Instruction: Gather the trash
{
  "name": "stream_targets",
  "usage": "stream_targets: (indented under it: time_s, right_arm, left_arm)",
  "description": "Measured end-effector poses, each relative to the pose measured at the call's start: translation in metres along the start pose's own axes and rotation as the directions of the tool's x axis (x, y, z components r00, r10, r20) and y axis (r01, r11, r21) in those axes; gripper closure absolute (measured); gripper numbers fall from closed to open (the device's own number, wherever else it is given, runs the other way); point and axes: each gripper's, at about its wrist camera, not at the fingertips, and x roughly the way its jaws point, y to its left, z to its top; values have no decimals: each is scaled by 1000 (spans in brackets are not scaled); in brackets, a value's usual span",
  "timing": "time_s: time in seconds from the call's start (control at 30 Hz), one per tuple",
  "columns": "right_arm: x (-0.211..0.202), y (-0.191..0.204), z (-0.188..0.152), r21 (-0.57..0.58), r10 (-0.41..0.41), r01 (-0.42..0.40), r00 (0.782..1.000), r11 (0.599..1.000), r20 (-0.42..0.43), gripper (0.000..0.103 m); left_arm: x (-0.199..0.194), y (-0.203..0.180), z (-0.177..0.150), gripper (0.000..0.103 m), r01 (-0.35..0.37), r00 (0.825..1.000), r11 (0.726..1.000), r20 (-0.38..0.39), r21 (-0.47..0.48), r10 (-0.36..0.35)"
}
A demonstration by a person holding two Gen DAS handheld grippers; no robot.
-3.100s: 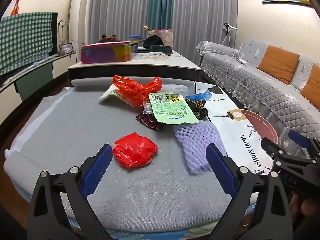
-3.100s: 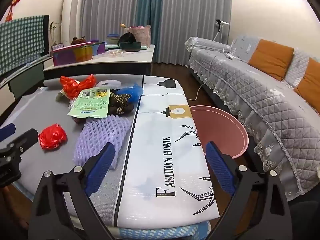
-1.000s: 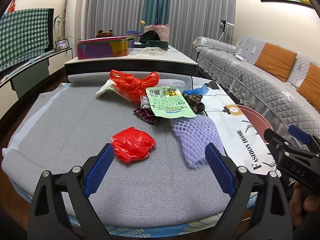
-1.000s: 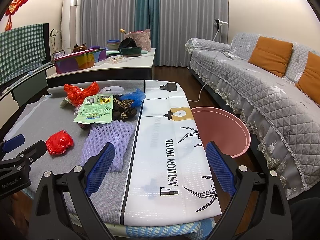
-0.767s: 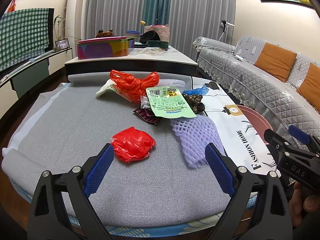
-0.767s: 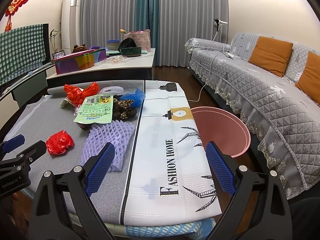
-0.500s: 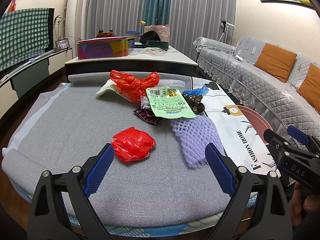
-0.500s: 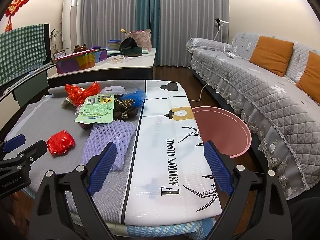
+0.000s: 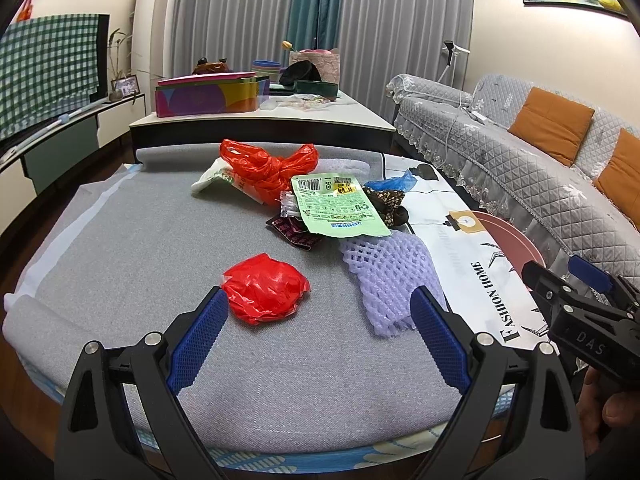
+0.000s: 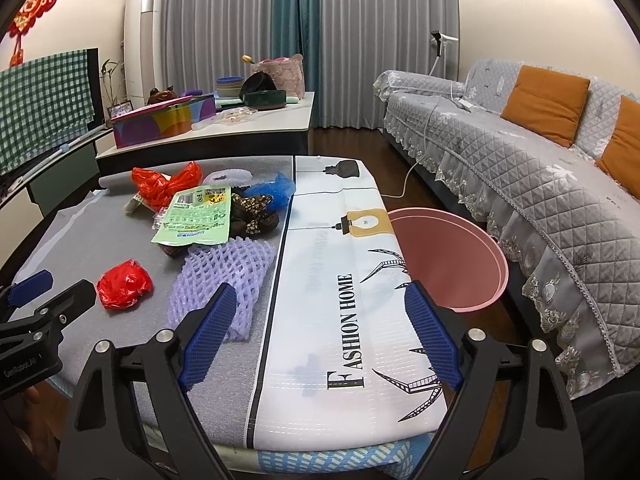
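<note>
Trash lies on a grey-covered table (image 9: 120, 248): a crumpled red wrapper (image 9: 264, 292), a purple foam net (image 9: 388, 276), a green packet (image 9: 336, 206), a red plastic bag (image 9: 268, 164), a blue bag (image 9: 390, 182) and dark wrappers (image 9: 390, 208). My left gripper (image 9: 318, 334) is open and empty, just in front of the red wrapper. My right gripper (image 10: 318, 328) is open and empty over the white "Fashion Home" cloth (image 10: 340, 264), with the foam net (image 10: 224, 272) by its left finger. A pink bin (image 10: 448, 256) stands on the floor to the right of the table.
A second table (image 9: 260, 120) behind holds a colourful box (image 9: 208, 96), bowls and a bag. A grey quilted sofa (image 10: 520, 160) with orange cushions runs along the right. A checked cloth (image 9: 44, 68) hangs at the left. Each gripper shows at the edge of the other's view.
The right gripper has shifted slightly forward and left toward the foam net. The left gripper has barely moved. Both stay open.
</note>
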Motion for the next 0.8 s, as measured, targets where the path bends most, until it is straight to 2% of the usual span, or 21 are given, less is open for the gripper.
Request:
stream_targets:
  time_s: [0.2,0.27,0.6,0.8]
  right_arm:
    - [-2,-3,5,32,-11,10,999,999,31,35]
    - [-1,-2,5,38,8,-9,999,999,35,39]
    - [30,16,7,38,148,-147,988,988,-31,38]
    - [54,25,6,59,188,-183,979,981,-83,38]
  left_arm:
    - [3,2,3,14,-9,1000,999,-19,-40,8]
    - [5,3,5,14,-16,1000,999,-21,-48,15]
    - [29,17,8,14,-77,995,992,-75,-99,69]
    - [50,29,7,14,-121,987,985,-123,-125,105]
